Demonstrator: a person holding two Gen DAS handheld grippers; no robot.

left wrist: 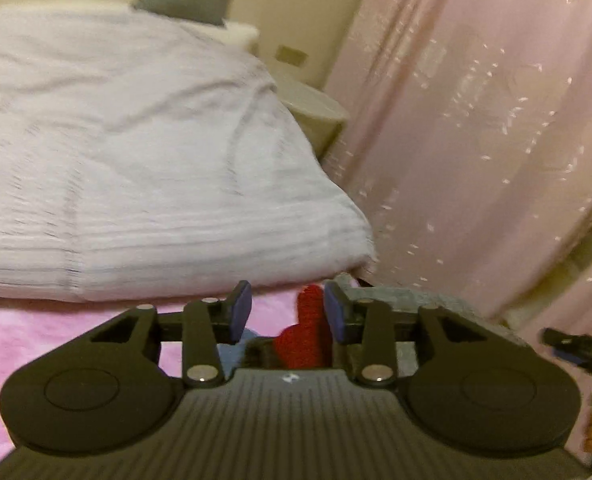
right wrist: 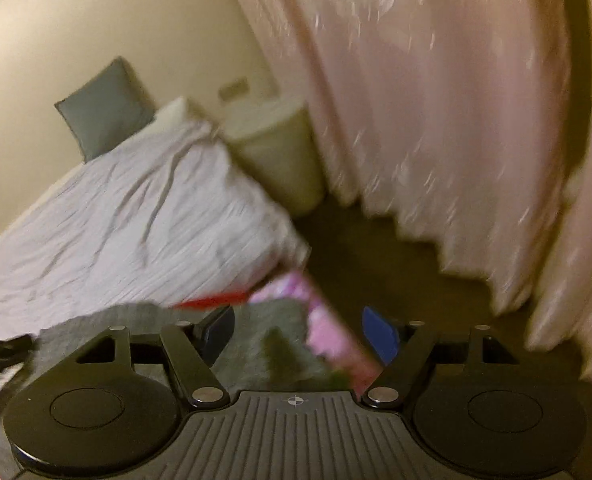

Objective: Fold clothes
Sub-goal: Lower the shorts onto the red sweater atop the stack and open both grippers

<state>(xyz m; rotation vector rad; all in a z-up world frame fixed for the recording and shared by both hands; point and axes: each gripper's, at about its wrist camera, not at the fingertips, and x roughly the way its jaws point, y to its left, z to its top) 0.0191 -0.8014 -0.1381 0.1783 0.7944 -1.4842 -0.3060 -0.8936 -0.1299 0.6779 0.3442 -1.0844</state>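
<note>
A person's two handheld grippers hovered over the foot end of a bed, at its right-hand corner, with a grey garment (right wrist: 268, 344) lying there on the pink blanket (left wrist: 56, 344). At far left, a rumpled white quilt (left wrist: 136, 140) covered the bed's upper part, a grey pillow (right wrist: 104, 108) propped at the head. The left gripper (left wrist: 288, 312) had its blue pads (left wrist: 240, 308) partly spread, nothing pinched; a red heart motif (left wrist: 305, 340) on the clothing showed in the gap, just clear of the pads as far as the blur allowed. The right gripper (right wrist: 299, 336) stood with its jaws wide apart, empty, above the grey cloth where it met the blanket's right edge. Beyond that edge lay dark floor (right wrist: 375, 260), a pale bedside cabinet (right wrist: 276, 156) and a pink curtain (right wrist: 435, 120). The step in hand appeared to be taking a fresh hold for the next fold. Doing it well would likely mean lowering both tools onto matching edges of the garment, pinching only its top layer and not the blanket beneath, and lifting evenly so the cloth did not slide off the corner.
</note>
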